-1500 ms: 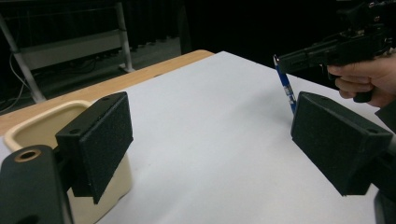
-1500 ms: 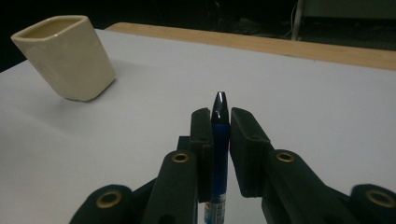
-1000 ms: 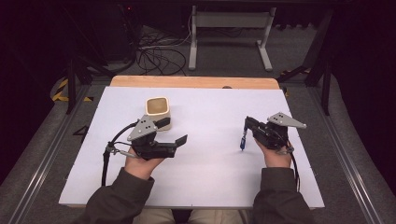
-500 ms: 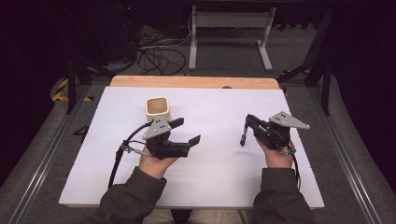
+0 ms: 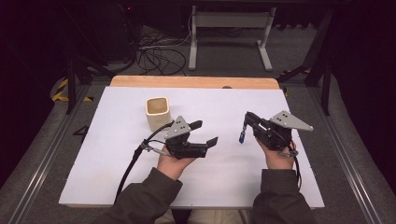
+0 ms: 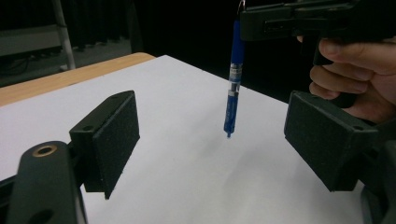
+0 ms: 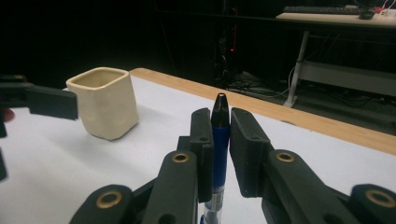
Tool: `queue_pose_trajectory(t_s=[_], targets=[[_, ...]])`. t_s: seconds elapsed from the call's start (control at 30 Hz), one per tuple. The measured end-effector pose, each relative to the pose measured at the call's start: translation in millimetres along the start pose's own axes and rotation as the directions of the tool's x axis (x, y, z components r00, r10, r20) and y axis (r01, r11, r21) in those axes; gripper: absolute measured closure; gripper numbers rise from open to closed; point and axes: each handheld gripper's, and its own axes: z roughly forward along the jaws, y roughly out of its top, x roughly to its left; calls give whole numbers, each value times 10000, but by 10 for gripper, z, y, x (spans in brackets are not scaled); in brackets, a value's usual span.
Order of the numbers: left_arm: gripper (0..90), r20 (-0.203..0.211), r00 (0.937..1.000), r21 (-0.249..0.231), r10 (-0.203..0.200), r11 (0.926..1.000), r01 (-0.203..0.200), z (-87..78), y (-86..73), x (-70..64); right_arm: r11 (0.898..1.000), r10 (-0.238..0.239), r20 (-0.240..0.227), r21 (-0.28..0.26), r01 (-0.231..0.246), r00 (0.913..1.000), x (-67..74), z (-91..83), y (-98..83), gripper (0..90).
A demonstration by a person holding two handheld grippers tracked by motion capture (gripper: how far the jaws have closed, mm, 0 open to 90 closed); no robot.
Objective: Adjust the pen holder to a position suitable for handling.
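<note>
Pen [image 5: 242, 134] is hanging clamped in the right gripper [image 5: 247, 119] while the left gripper [image 5: 206, 132], jaws apart and just been narrowing, is risking knocking it loose.

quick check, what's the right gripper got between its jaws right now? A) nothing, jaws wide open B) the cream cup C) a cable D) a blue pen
D: the right gripper has its jaws closed on a blue pen, which hangs tip-down over the white table in the high view; the cream cup stands apart on the table.
</note>
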Motion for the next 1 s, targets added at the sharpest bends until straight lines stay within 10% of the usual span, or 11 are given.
queue_pose_trajectory(t_s=[1.0], targets=[[239, 246, 9982, 206, -545, 9983, 540, 702, -56, -64, 9981, -288, -155, -546, 280, 9995, 100, -97, 134, 799]])
